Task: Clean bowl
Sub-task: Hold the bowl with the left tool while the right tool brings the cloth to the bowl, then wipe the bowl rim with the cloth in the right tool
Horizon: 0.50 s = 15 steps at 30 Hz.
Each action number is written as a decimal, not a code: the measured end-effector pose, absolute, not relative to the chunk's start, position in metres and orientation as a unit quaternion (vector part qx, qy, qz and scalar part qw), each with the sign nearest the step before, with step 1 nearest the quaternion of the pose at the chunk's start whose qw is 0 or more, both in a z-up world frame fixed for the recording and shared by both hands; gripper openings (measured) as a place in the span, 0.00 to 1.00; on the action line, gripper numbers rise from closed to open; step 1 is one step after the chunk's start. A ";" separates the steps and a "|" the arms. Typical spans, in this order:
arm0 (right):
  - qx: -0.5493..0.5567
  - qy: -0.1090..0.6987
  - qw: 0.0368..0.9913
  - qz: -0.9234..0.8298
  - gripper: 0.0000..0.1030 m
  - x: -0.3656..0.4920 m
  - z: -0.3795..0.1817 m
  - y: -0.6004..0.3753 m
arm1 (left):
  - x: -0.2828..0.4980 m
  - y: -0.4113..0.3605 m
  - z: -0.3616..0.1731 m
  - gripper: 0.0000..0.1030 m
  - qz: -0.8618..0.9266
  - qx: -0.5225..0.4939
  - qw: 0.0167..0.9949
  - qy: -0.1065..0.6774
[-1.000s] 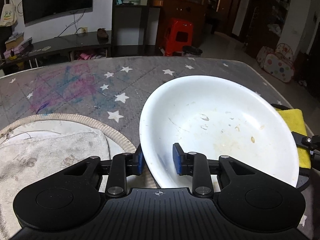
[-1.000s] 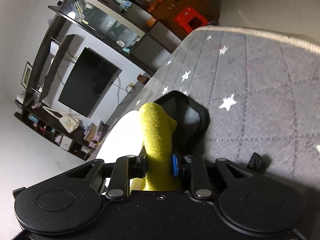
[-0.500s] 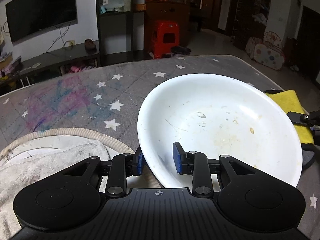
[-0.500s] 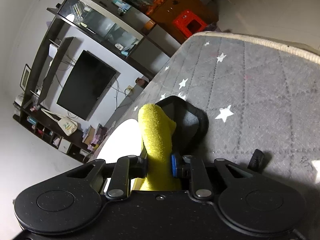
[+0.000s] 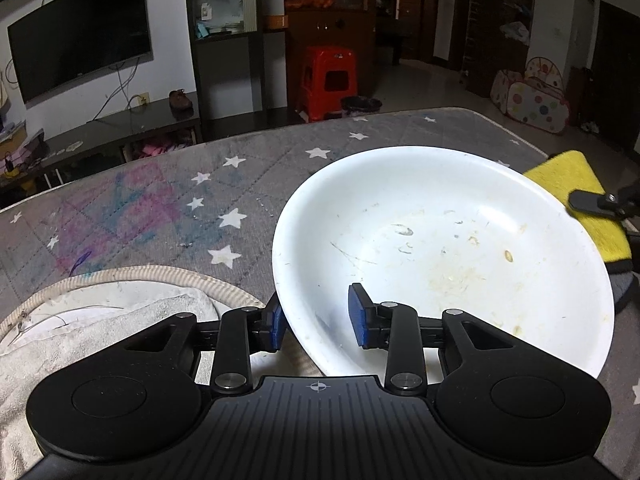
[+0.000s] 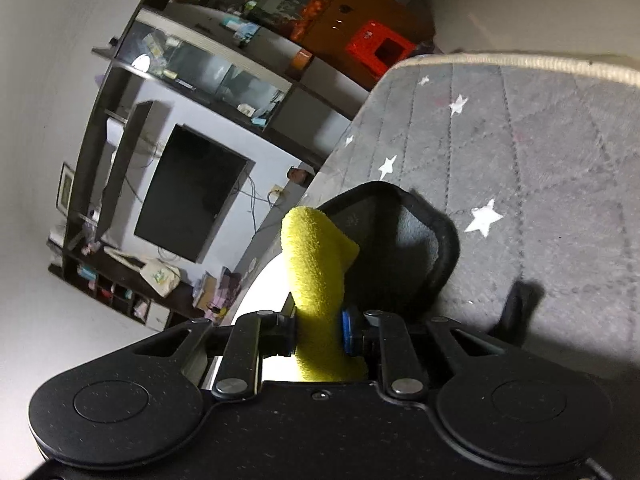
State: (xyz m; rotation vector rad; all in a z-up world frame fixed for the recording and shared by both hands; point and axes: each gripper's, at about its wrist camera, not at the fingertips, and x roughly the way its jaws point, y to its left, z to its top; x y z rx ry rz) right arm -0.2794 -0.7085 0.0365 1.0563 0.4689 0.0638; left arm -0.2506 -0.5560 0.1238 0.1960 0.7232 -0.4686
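Note:
A white bowl [image 5: 440, 248] with dried food specks is tilted above the grey star-patterned mat [image 5: 180, 200]. My left gripper [image 5: 318, 322] is shut on the bowl's near rim, one blue pad inside and one outside. My right gripper [image 6: 318, 332] is shut on a folded yellow cloth [image 6: 314, 280] with a grey-black backing [image 6: 404, 240]. In the left wrist view the yellow cloth [image 5: 576, 200] sits just past the bowl's right rim, with a finger of my right gripper [image 5: 592, 202] on it. A sliver of the bowl [image 6: 260, 292] shows left of the cloth.
A dirty white towel [image 5: 100, 320] lies on a round beige-edged mat [image 5: 132, 276] at the left. The grey mat's beige edge [image 6: 520, 60] runs along the far side. A TV [image 5: 80, 60], shelving and a red stool [image 5: 328, 76] stand beyond.
The bowl has been lifted and tipped a little more upright in my left gripper. The right gripper with the yellow cloth has risen and tilted toward the bowl's right rim.

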 end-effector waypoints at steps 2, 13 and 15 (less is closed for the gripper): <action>0.498 0.226 0.837 0.027 0.21 -0.271 0.036 -0.710 | -0.275 -0.581 0.119 0.33 -0.227 0.096 0.904 0.349; 0.467 0.248 0.849 0.019 0.21 -0.239 0.042 -0.706 | -0.237 -0.529 0.126 0.34 -0.230 0.094 0.904 0.348; 0.463 0.250 0.850 0.018 0.21 -0.234 0.043 -0.706 | -0.234 -0.536 0.124 0.34 -0.229 0.095 0.904 0.347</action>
